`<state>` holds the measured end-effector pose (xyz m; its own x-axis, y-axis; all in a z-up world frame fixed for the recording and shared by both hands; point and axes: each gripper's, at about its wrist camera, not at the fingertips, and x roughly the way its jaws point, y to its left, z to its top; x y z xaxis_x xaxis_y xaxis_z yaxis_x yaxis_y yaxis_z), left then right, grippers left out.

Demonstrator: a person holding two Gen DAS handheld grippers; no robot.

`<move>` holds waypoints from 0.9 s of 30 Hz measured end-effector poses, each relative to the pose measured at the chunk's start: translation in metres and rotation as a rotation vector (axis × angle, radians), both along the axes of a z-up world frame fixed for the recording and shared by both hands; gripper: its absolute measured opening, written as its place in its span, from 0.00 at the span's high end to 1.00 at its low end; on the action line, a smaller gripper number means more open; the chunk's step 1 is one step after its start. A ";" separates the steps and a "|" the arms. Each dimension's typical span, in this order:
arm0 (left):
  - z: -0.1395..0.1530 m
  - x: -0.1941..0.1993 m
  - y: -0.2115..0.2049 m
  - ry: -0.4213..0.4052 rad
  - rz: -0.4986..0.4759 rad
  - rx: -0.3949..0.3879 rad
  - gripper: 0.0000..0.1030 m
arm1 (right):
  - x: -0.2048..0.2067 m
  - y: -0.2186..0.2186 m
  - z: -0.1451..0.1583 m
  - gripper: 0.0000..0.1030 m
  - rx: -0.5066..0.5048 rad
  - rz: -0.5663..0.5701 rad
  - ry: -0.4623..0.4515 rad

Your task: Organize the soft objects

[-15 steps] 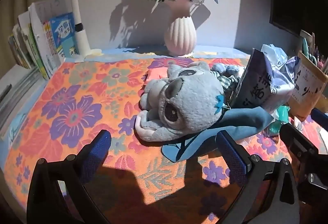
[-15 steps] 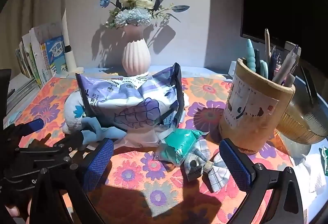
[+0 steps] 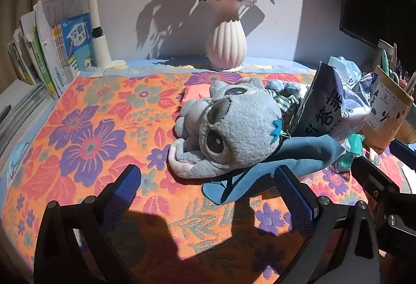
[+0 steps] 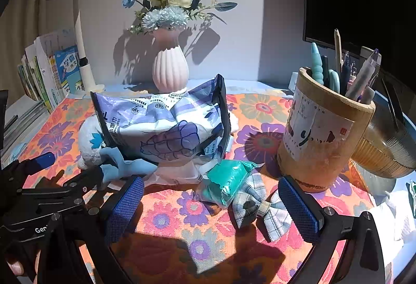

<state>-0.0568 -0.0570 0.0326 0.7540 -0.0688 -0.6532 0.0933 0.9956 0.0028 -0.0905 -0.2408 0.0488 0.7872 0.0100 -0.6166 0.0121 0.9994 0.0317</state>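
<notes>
Round bamboo pen holder with paper label (image 4: 322, 133) holds pens, pencil, pale green scissors; stands at right on orange floral cloth (image 3: 85, 128). Ribbed pink vase (image 3: 226, 47) holds blue and cream flowers, at back by wall. Grey plush toy with big eyes (image 3: 228, 128) lies on side at cloth middle, on blue fabric piece (image 3: 299, 154). Purple-white wipes packet (image 4: 166, 125) leans against plush, hides most of it from right view. Teal soft packet (image 4: 226, 180) touches grey plaid bow (image 4: 260, 206). Gold ribbed container behind holder is cut off. Left gripper (image 3: 208, 195) wide open, holds nothing. Right gripper (image 4: 210, 203) wide open, empty, bow between fingers.
</notes>
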 end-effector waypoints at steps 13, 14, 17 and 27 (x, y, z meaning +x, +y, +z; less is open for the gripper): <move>-0.001 0.001 0.001 0.008 -0.007 -0.007 0.01 | -0.004 0.000 -0.001 0.00 0.005 0.003 -0.014; -0.001 0.001 0.001 0.010 -0.009 -0.009 0.01 | -0.004 0.000 0.000 0.00 0.008 0.003 -0.013; -0.001 0.001 0.001 0.013 -0.009 -0.011 0.01 | -0.003 0.000 -0.002 0.00 0.006 0.001 -0.012; -0.002 0.002 0.001 0.017 -0.014 -0.011 0.01 | -0.003 0.000 -0.002 0.00 -0.031 0.020 -0.031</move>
<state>-0.0548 -0.0563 0.0303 0.7420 -0.0866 -0.6648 0.1071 0.9942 -0.0100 -0.0938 -0.2413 0.0466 0.8060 0.0069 -0.5919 -0.0079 1.0000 0.0008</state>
